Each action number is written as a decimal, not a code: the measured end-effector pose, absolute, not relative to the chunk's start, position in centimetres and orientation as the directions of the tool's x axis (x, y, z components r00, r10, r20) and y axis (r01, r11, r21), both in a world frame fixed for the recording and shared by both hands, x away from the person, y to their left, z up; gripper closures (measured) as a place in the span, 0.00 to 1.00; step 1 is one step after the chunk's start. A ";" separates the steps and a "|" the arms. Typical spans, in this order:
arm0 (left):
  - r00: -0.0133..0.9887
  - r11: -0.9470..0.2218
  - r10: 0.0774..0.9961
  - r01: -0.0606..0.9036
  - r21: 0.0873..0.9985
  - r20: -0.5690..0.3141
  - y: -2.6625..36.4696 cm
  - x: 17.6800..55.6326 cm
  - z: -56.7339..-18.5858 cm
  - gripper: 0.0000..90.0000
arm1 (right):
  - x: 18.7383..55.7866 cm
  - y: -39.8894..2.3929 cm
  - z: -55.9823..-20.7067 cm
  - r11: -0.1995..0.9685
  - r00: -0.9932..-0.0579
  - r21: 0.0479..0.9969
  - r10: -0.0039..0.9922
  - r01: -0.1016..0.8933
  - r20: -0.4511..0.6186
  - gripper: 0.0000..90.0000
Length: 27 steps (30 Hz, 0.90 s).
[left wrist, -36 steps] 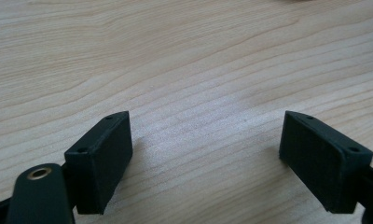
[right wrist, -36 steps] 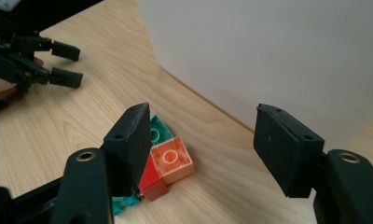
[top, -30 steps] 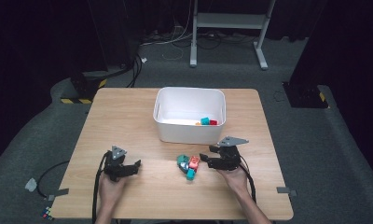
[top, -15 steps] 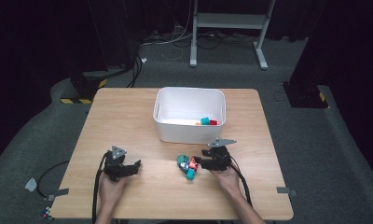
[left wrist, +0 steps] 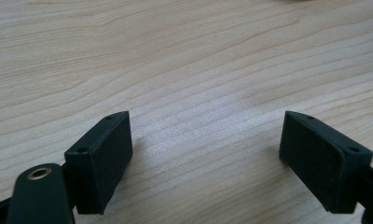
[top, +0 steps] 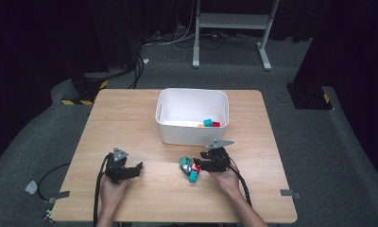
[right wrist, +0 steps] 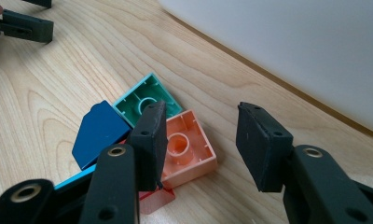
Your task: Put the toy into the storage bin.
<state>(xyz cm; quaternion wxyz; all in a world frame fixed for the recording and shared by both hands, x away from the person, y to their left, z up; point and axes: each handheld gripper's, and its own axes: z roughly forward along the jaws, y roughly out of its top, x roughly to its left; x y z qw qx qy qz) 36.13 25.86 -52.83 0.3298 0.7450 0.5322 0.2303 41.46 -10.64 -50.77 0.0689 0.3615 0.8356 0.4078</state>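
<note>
A small heap of toy bricks (top: 189, 168) lies on the wooden table (top: 130, 118) in front of the white bin (top: 192, 132). In the right gripper view a salmon brick (right wrist: 187, 149) lies studs down, with a green brick (right wrist: 142, 100), a dark blue one (right wrist: 98, 133) and a red piece (right wrist: 154, 200) beside it. My right gripper (right wrist: 201, 126) (top: 199, 165) is low over the heap. Its jaws have just been closing; the salmon brick lies partly between them, with the right pad clear of it. My left gripper (left wrist: 205, 140) (top: 136, 169) stands open over bare wood.
The bin holds a few bricks (top: 208, 123) in its near right corner, and its white wall (right wrist: 292, 46) rises just beyond the heap. Dark floor with cables and a metal stand (top: 229, 21) lies past the far table edge.
My right gripper has moved left and down onto the brick heap, and its jaws have narrowed. The left gripper has stayed where it was.
</note>
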 end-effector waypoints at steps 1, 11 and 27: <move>0.328 -0.216 0.945 0.641 0.736 -0.008 25.9 36.1 -52.8 0.19 | 41.5 -10.6 -50.8 0.406 -0.728 0.730 0.662 0.549 0.180 0.60; 0.328 -0.216 0.945 0.641 0.736 -0.008 25.9 36.1 -52.8 0.19 | 42.1 -10.3 -50.8 0.407 -0.722 0.717 0.665 0.566 0.192 0.74; 0.328 -0.216 0.945 0.641 0.737 -0.008 25.9 36.1 -52.8 0.19 | 42.1 -10.4 -50.6 0.418 -0.734 0.727 0.657 0.545 0.172 0.96</move>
